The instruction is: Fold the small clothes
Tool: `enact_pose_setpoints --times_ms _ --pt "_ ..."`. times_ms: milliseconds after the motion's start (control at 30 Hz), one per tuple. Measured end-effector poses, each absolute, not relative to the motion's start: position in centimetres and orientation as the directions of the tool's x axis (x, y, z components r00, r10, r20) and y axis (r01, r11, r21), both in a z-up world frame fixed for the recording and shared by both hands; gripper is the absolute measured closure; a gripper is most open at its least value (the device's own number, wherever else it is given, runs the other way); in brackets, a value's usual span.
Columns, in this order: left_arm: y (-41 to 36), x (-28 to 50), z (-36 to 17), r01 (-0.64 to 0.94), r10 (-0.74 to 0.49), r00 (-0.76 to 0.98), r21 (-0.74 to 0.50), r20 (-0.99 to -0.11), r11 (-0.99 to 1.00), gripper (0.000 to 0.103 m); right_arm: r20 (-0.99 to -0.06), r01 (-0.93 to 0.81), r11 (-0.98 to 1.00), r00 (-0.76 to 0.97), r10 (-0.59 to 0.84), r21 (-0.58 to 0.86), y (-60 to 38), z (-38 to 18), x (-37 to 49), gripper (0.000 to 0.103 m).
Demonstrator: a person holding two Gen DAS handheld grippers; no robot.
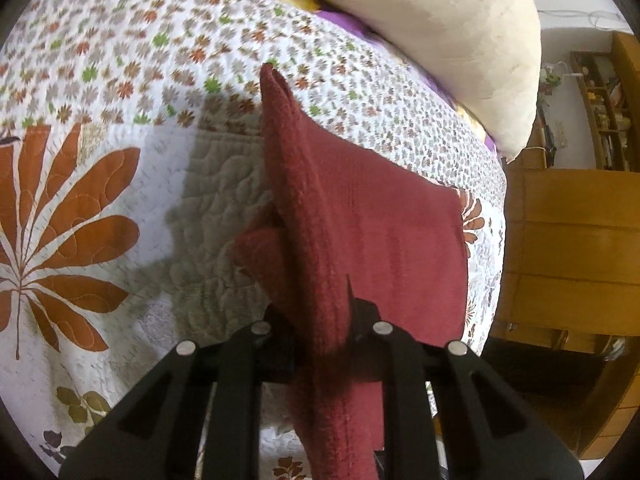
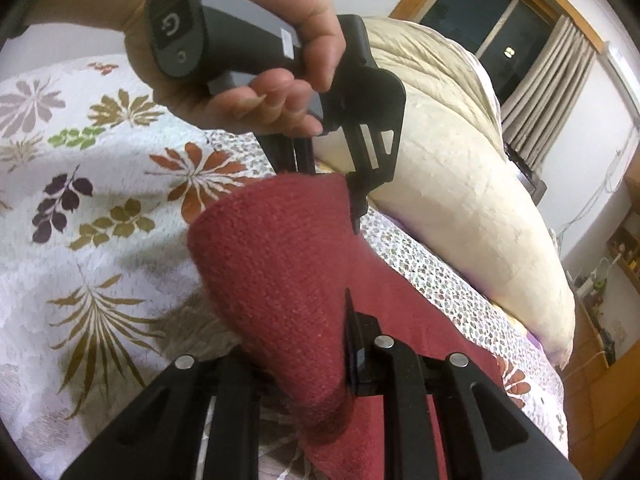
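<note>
Maroon knit cloth is clamped in both grippers and held above the quilt, with its lower edge draping toward the bed.

Grip state: the left gripper is closed on one edge of the cloth; the right gripper is closed on another. A hand holds the left gripper's handle, seen from the right wrist.

Risks:
- Thick, fuzzy fabric bunches between the fingers; a shallow pinch would probably slip under tension.
- Uneven pull between the two grips would likely skew the fold line.
- The free corner may tuck under on lowering and trap a crease.

Materials: the cloth is coarse, ribbed and limp. The quilt is stitched, floral-printed and soft. A cream duvet, puffed and crinkled, lies just beside the work area.
</note>
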State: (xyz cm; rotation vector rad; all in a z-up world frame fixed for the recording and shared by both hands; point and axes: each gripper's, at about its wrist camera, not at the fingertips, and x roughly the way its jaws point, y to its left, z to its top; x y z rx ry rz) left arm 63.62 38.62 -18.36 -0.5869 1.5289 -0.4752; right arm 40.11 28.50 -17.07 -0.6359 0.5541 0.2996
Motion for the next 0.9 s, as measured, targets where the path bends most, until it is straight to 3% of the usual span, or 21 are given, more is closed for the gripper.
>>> enact_pose_setpoints --times_ms 900 --pt "30.6 63.6 -9.7 0.05 -0.499 0.025 -0.497 -0.866 0.866 0.089 -0.547 -0.339 0.883 0.829 0.117 -0.326 22.6 -11.8 40.2 0.086"
